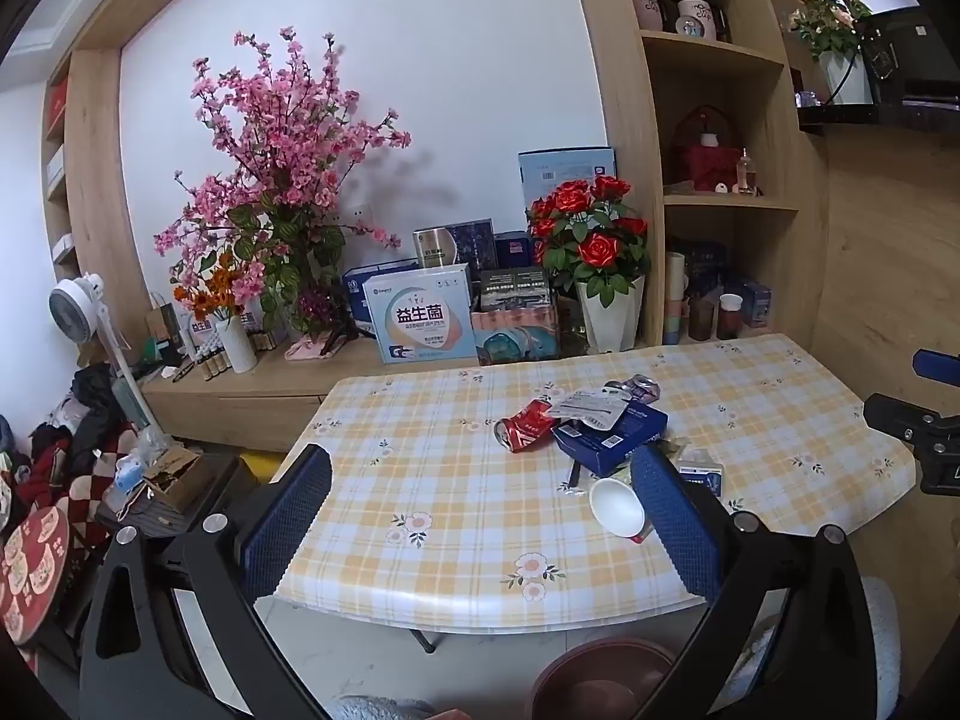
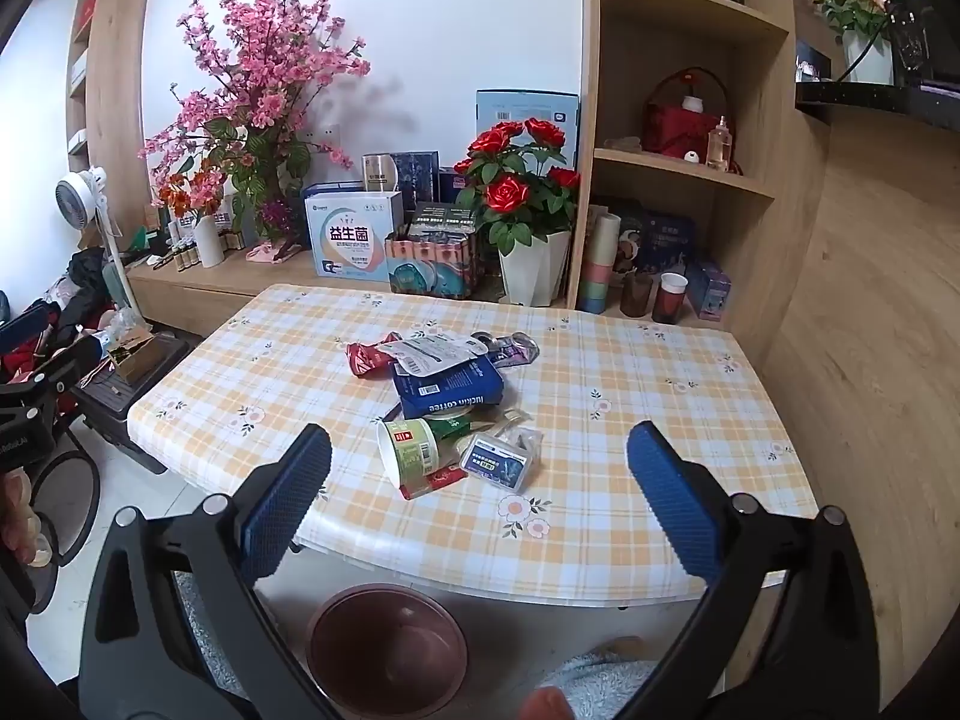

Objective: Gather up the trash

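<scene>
Checked tablecloth [image 2: 600, 480] fills mid-frame; your left gripper [image 1: 480, 501] and right gripper [image 2: 479, 480] both gape wide, holding nothing. Trash sits centre: paper cup [image 2: 411, 453], blue "luckin coffee" box [image 2: 450, 387], crushed red can [image 1: 525, 426]; brown bin [image 2: 387, 648] at lower frame

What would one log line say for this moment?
left hand-held gripper: open, empty | right hand-held gripper: open, empty | trash pile: on table, untouched

Glossy plastic tablecloth [image 2: 660, 480], crumpled metal can [image 1: 527, 425], wood-grain shelving [image 2: 678, 180].
</scene>
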### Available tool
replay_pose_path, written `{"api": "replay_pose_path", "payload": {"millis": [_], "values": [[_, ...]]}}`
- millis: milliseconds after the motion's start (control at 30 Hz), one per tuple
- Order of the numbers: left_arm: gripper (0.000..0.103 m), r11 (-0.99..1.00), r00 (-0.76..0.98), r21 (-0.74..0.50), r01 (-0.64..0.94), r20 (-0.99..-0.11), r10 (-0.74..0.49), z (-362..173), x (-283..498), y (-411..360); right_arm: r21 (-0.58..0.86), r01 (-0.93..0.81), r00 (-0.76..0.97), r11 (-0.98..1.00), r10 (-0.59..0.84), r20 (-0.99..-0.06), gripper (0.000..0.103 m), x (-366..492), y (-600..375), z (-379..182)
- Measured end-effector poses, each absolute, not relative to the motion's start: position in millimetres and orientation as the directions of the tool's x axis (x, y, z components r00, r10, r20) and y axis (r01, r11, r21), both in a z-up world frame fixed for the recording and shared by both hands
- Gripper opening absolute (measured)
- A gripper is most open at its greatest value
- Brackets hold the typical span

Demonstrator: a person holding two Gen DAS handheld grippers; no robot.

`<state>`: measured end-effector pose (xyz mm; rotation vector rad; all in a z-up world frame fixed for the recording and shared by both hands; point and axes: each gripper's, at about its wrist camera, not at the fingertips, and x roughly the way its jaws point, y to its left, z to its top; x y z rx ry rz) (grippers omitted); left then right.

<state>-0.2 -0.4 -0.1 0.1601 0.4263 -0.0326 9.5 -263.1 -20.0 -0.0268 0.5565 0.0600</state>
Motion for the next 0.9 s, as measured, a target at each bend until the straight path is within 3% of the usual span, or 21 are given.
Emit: {"api": "replay_pose_path", "payload": {"millis": [900], "values": [[0.098, 0.986, 0.925, 0.15, 0.069, -0.38, -0.007, 22.0, -2.7, -10.0, 0.002, -0.054, 0.856, 0.999, 0.047, -0.515, 0.097, 4.8, -266.4, -4.0]]}}
